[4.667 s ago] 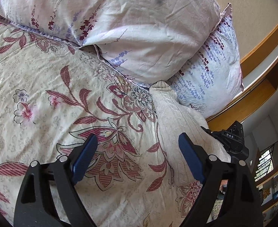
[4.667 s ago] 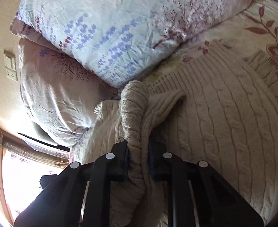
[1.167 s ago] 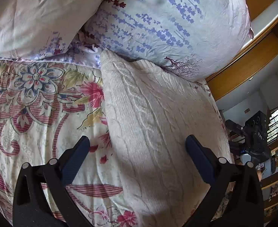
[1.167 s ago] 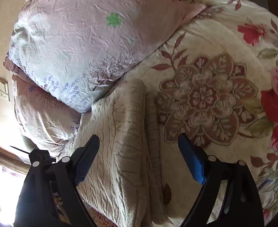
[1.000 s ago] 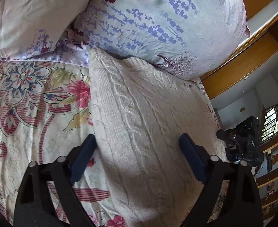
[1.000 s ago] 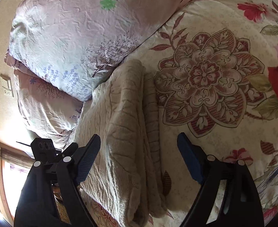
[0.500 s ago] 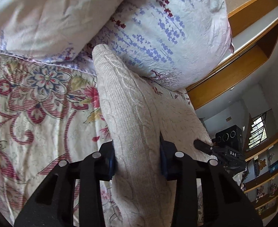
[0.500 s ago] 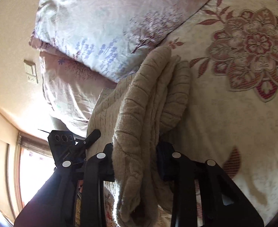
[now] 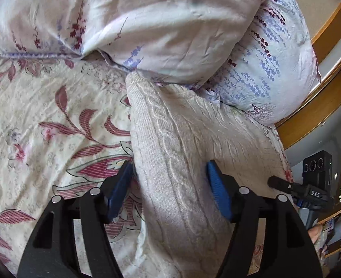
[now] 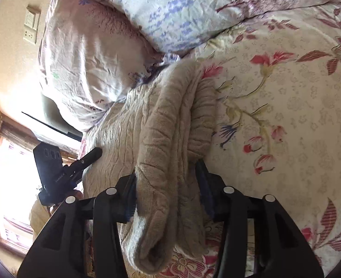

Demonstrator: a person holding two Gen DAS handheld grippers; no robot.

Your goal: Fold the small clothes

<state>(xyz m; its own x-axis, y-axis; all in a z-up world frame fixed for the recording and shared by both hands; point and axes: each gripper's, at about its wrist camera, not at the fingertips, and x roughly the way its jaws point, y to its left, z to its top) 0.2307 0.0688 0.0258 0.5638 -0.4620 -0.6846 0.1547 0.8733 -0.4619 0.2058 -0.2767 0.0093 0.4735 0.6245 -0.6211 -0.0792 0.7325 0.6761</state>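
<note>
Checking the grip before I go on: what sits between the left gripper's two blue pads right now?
In the left wrist view, a bunched fold of the cream cable-knit sweater fills the gap of the left gripper; both blue pads flank it, above the floral bedspread.

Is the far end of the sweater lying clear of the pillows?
No, the sweater's far end is tucked against and under the pillows at the bed's head.

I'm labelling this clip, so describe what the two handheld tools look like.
Both match: the left tool and right tool each have two matte black plastic arms with slot cutouts, silver round rivets at the joints, and blue pads lining the fingers. No cables or sleeves show.
</note>
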